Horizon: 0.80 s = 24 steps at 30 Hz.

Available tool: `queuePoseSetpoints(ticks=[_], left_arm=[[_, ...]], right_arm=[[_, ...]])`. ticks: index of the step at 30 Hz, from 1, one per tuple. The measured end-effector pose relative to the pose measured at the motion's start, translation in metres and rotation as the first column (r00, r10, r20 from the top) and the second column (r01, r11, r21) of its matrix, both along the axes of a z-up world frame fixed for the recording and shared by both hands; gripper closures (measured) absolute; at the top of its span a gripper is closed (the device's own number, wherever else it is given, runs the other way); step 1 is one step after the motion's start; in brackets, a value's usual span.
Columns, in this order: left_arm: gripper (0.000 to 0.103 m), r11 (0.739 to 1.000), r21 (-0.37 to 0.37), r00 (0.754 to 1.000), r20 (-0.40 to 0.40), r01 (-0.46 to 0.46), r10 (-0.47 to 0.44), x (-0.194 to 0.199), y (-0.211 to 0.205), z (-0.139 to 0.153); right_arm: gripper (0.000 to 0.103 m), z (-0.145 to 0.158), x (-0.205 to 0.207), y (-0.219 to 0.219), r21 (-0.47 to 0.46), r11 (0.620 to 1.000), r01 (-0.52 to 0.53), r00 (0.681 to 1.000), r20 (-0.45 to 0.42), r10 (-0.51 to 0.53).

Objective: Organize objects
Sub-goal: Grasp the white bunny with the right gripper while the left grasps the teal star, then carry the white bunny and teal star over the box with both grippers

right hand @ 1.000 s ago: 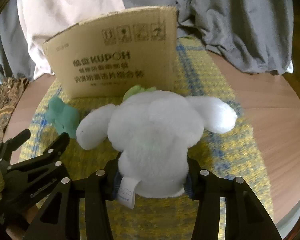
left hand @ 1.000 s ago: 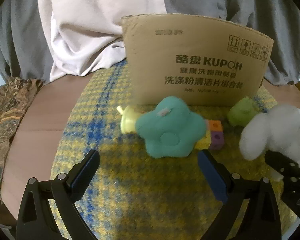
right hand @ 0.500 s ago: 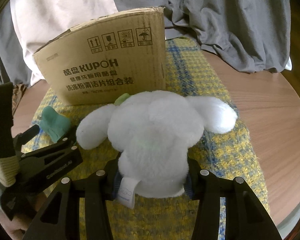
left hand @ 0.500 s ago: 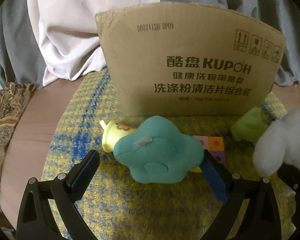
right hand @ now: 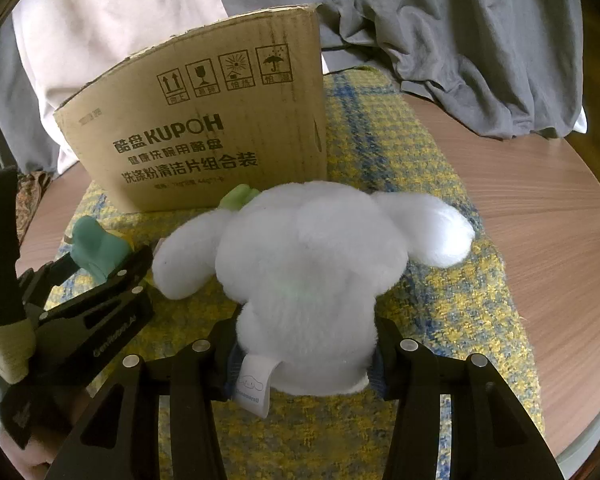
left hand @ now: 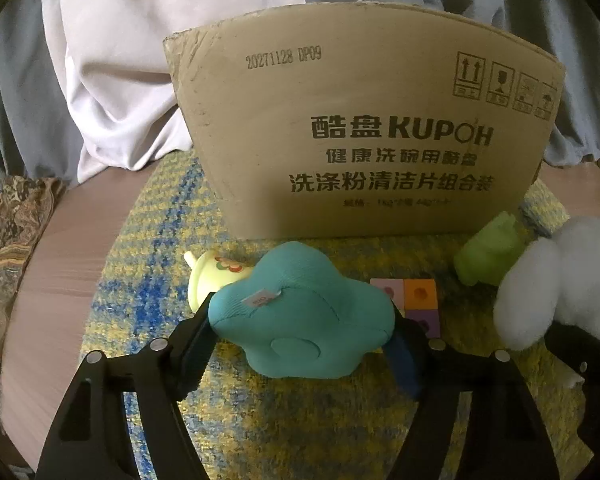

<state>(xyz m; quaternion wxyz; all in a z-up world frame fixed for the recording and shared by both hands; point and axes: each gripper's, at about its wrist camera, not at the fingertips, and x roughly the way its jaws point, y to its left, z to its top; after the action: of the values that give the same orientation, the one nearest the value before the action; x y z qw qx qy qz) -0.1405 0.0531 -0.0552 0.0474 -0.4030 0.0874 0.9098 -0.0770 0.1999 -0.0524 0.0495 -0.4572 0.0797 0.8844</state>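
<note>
My left gripper (left hand: 302, 340) is shut on a teal star-shaped plush (left hand: 304, 320), squeezing it on the yellow-blue woven mat (left hand: 148, 280). My right gripper (right hand: 304, 364) is shut on a white plush dog (right hand: 308, 272), which also shows at the right of the left wrist view (left hand: 556, 280). A tall cardboard box (left hand: 364, 136) with printed lettering stands behind the toys; it also shows in the right wrist view (right hand: 204, 132). The left gripper and teal plush (right hand: 96, 244) appear at the left of the right wrist view.
A pale yellow toy cup (left hand: 212, 276) lies behind the teal plush. Colored cubes (left hand: 412, 300) and a light green toy (left hand: 488, 252) lie in front of the box. The mat lies on a round wooden table (right hand: 540, 240). Grey and white cloth (left hand: 112, 80) hangs behind.
My left gripper moved forward and closed its fingers onto the teal plush. The right gripper kept holding the white plush dog and shifted slightly closer to the box.
</note>
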Motion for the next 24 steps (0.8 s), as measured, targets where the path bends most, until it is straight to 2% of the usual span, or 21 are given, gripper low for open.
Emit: queuePoseSetpoints(ticks=[10,24], left_arm=[[0.032,1.0,0.006,1.0,-0.027,0.006,-0.006,0.013,-0.005,0.019],[0.032,1.0,0.007,0.996,-0.092,0.012,-0.012,0.028,-0.013,0.072]], right_arm=[[0.054,0.012,0.005,-0.005,0.013,1.0,-0.008,1.0,-0.028,0.009],[0.054,0.06,0.016,-0.018,0.034,0.999,-0.029,0.994,-0.107,0.033]])
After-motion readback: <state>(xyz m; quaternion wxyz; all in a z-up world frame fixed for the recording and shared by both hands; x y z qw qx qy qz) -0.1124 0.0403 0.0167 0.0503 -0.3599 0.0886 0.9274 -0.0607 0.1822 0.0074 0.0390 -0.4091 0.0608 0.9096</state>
